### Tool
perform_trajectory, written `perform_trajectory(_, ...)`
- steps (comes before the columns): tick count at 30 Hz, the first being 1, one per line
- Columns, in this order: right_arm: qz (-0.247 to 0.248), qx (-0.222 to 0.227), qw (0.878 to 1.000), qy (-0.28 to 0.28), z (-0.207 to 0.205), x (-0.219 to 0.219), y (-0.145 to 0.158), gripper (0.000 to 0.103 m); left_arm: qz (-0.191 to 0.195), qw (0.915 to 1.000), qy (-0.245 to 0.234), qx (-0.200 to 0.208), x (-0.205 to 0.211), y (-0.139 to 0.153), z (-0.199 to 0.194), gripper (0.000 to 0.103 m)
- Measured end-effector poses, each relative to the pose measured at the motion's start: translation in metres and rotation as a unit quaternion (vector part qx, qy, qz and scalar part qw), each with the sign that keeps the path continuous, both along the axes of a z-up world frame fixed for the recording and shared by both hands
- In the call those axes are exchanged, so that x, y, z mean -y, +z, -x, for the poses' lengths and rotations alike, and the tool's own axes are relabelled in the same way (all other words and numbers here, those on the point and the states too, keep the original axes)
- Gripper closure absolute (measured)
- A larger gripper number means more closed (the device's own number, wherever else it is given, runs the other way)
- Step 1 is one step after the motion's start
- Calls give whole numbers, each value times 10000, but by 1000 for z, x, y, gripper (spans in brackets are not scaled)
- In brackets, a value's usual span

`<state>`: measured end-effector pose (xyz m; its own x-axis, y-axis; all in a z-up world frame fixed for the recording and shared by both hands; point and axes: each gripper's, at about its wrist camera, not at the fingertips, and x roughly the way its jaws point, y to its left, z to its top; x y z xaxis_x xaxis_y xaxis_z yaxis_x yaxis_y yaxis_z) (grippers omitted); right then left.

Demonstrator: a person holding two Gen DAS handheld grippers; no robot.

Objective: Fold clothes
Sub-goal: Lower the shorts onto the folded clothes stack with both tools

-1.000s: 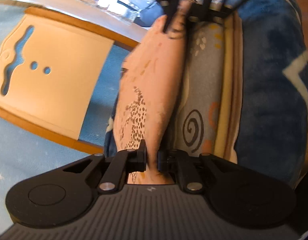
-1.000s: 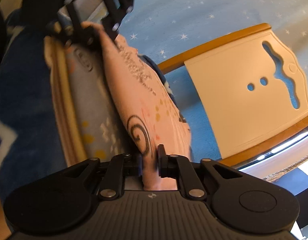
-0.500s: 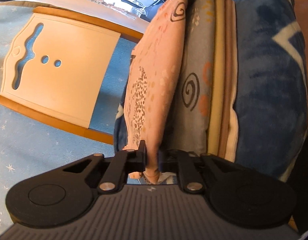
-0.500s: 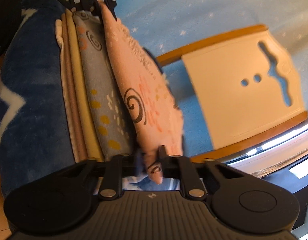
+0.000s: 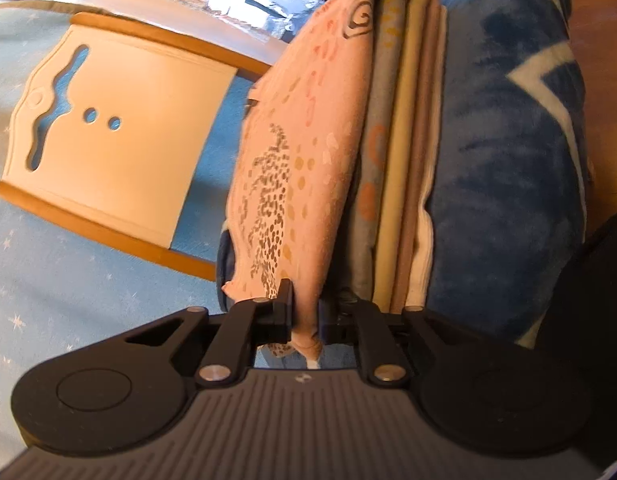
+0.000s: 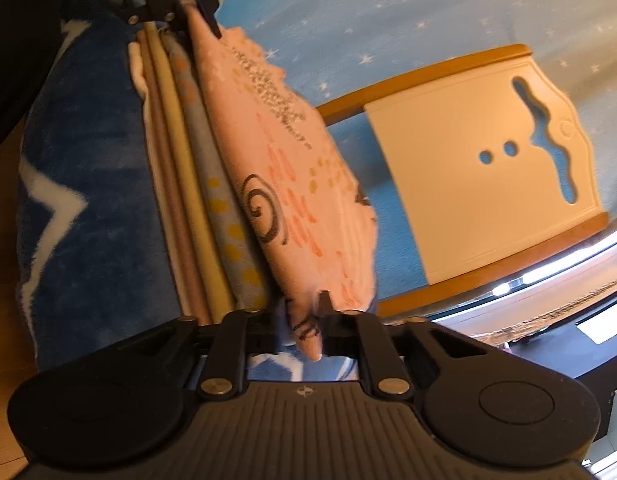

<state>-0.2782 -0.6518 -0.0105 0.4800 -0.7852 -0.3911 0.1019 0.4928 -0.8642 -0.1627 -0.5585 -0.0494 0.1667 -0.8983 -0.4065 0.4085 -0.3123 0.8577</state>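
Pink printed garment (image 5: 308,152) stretched between left gripper (image 5: 306,314) and right gripper (image 6: 304,322), both clamped on its ends.

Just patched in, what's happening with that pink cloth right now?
A person holds the pink patterned garment stretched between two grippers. The left gripper pinches one end and the right gripper the other. The garment lies against a stack of folded cloths on a blue fleece blanket.
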Motion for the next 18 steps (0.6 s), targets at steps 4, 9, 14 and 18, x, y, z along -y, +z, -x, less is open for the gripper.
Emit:
perform_trajectory(4, -81, -34, 10000, 20, 3, 4, -1, 79, 120, 9999, -18, -28, -5, -2, 0, 88)
perform_trajectory(9, -425, 84, 9989, -175, 0, 3, 11, 99, 31, 9999, 30, -117, -5, -4, -1, 94)
perform_trajectory(14, -437, 198, 9986, -211, -1, -11, 20, 98, 4, 9999, 67, -118, -6, -4, -5, 94)
perform_trajectory(18, -451, -98, 9987, -234, -2, -10, -2, 97, -65, 9999, 73, -40, -1, -12, -4, 93)
